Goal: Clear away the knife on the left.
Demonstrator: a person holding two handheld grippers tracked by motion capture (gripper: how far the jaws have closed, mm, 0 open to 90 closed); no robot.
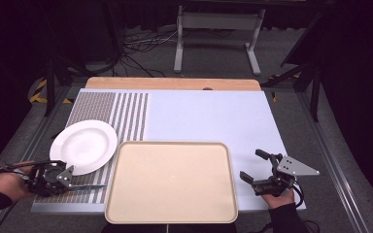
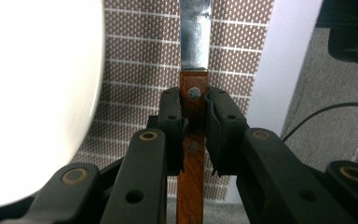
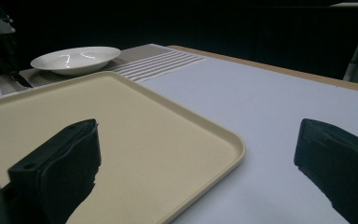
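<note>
A knife (image 2: 194,88) with a brown wooden handle and a steel blade lies over the striped woven placemat (image 1: 126,114). My left gripper (image 1: 73,180) is shut on the knife's handle at the table's front left; its jaws press both sides of the handle in the left gripper view. The blade (image 1: 88,186) points right toward the beige tray (image 1: 171,180). A white plate (image 1: 84,145) sits on the placemat just behind the left gripper. My right gripper (image 1: 253,166) stands open, right of the tray, with nothing between its jaws.
The pale blue table cover (image 1: 209,116) is bare behind and right of the tray. In the right gripper view the tray's (image 3: 121,140) rim runs between the jaws, with the plate (image 3: 74,59) far left. Cables and a metal stand lie on the floor beyond the table.
</note>
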